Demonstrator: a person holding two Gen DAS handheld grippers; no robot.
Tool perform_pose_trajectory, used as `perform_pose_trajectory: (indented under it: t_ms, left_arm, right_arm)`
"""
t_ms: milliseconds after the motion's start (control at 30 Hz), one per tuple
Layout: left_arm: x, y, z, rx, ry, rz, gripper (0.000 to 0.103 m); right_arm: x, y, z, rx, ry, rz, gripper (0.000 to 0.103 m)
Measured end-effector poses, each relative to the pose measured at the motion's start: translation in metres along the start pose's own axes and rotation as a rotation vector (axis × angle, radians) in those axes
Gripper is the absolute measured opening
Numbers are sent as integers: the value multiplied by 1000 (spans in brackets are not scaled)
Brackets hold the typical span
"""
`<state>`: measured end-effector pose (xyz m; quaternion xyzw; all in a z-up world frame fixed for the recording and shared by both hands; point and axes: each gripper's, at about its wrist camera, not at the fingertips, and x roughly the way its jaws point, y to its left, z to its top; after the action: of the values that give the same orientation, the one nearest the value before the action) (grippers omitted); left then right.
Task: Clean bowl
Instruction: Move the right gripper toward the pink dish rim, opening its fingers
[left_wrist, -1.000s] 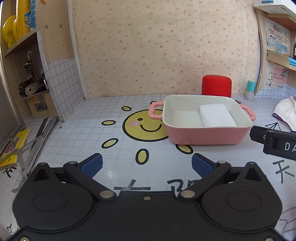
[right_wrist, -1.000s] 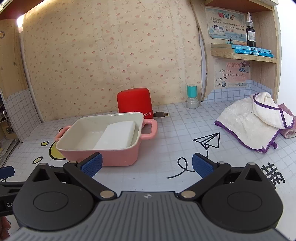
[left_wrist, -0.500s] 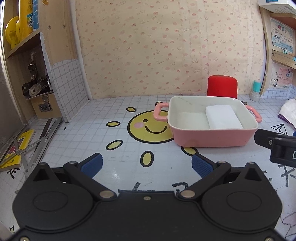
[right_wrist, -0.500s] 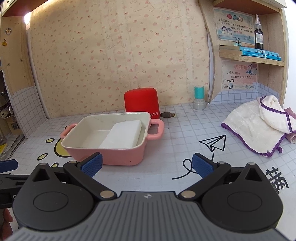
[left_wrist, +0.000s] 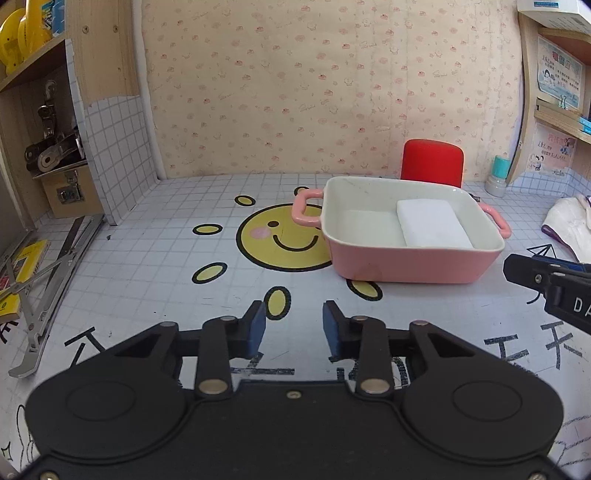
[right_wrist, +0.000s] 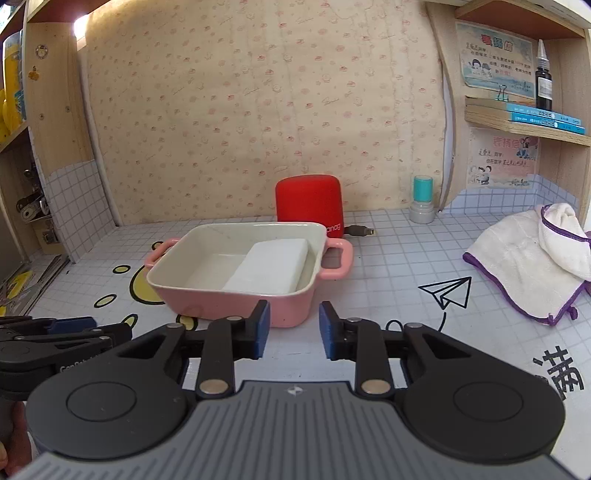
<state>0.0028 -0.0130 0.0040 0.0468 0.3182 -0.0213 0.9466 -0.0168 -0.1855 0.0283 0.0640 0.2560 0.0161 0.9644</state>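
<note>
You're sitting at the very start of the clean: both tools are hovering over the worktop short of the dish, nothing picked up. Left tongs are clenching on air, blue pads drawn in with a small gap between them and nothing in it; right tongs are doing the same. The bowl is really a rectangular baking dish, pink glazed outside, glossy cream inside, a loop handle at each end; it's standing mid-worktop on the yellow smiley print, ahead and to the right of the left tool, ahead and slightly left of the right tool. A white block, looking like a melamine sponge, is lying flat inside, against the dish's right-hand end as the left camera sees it. Judgement: the next move is calling for reopening the right tongs and dropping in over the rim to take the sponge by its long sides, while the left tongs are pinching the near pink handle to stop the dish skating, since glazed ceramic on that smooth printed gridded sheet is looking slippery. A soft purple-edged white cloth is lying well to the right, a matte red speaker just behind the dish.
</note>
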Motion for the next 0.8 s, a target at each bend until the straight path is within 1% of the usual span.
perform_pose_trajectory:
  t_ms: [33, 67, 100, 167, 233, 267, 300, 333, 367, 400, 433, 467, 500, 600, 667, 800]
  left_arm:
    - [0, -1, -1, 9, -4, 6, 18]
    - [0, -1, -1, 15, -6, 5, 16]
    - [-1, -1, -1, 21, -7, 0, 16]
    - [-2, -2, -1, 39, -16, 3, 16]
    - [-3, -4, -1, 61, -24, 13, 16]
    - [-4, -5, 0, 67, -24, 9, 16]
    - [-4, -5, 0, 72, -23, 1, 18]
    - [-5, -5, 0, 81, -28, -2, 21]
    - [-7, -6, 0, 92, -36, -3, 40]
    - [-8, -8, 0, 103, -44, -4, 62]
    - [-9, -9, -1, 114, -52, -5, 70]
    - [-12, -12, -2, 135, -70, 7, 80]
    - [-15, -15, -3, 161, -94, 24, 81]
    - [-19, -23, -3, 223, -112, 46, 81]
    - [-19, -24, -2, 240, -109, 41, 82]
    - [-21, -22, -2, 247, -109, 34, 82]
  right_arm:
    - [0, 1, 0, -6, -1, 13, 16]
    - [0, 3, -1, -10, -2, 27, 8]
    - [0, 4, 0, -12, 0, 38, 4]
    - [0, 6, 0, -15, 0, 55, 5]
    - [0, 7, 1, -15, 0, 68, 8]
    - [0, 7, 1, -12, 1, 70, 17]
    - [0, 7, 2, -7, 2, 68, 32]
    - [0, 6, 2, -4, 3, 68, 38]
    - [0, 6, 2, -2, 2, 71, 47]
    - [0, 6, 2, -6, 3, 77, 61]
    - [0, 6, 2, -13, 2, 83, 68]
    - [-1, 6, 2, -18, -2, 86, 74]
    - [-2, 6, 2, -20, -13, 92, 78]
    - [-6, 9, 4, -39, -50, 131, 78]
    - [-7, 11, 7, -65, -63, 163, 78]
    - [-10, 13, 13, -102, -91, 187, 79]
